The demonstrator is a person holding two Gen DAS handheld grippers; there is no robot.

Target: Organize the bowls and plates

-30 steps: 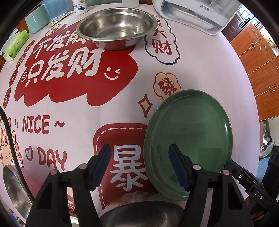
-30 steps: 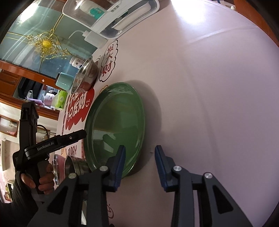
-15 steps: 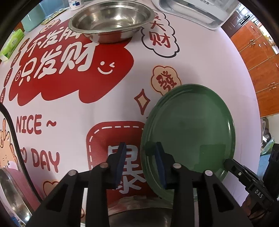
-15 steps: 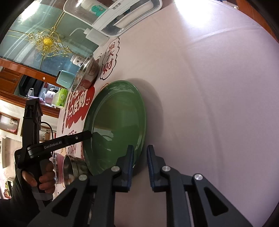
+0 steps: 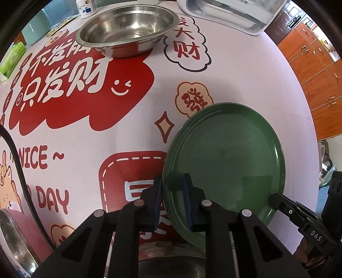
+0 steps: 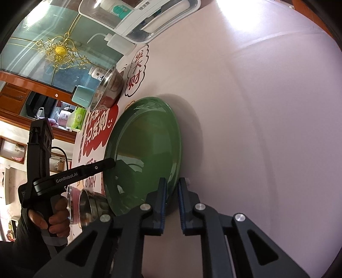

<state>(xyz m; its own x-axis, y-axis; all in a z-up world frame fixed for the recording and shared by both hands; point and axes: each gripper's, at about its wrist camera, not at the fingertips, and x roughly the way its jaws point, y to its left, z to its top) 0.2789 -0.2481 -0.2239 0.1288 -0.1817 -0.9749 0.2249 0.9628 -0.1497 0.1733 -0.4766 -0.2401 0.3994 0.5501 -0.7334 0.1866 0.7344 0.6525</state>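
A round green plate (image 5: 226, 162) is held between both grippers, its far edge tilted just above the printed tablecloth. My left gripper (image 5: 171, 192) is shut on the plate's near-left rim. My right gripper (image 6: 172, 194) is shut on the opposite rim of the plate (image 6: 147, 154). A large steel bowl (image 5: 128, 30) stands at the far side of the table; it also shows in the right wrist view (image 6: 108, 89). A small steel bowl (image 6: 92, 205) sits on a pink plate with a steel rim (image 5: 15, 235) by the left hand.
A white appliance (image 5: 230, 12) stands at the table's far right edge. A white bottle (image 5: 85, 8), a teal container (image 6: 82, 96) and a green tissue pack (image 5: 11, 57) lie at the far left. Wooden cabinets (image 5: 316, 70) stand beyond the table.
Both grippers went from open beside the plate's rim to shut on it. The plate's rim has lifted slightly off the cloth.
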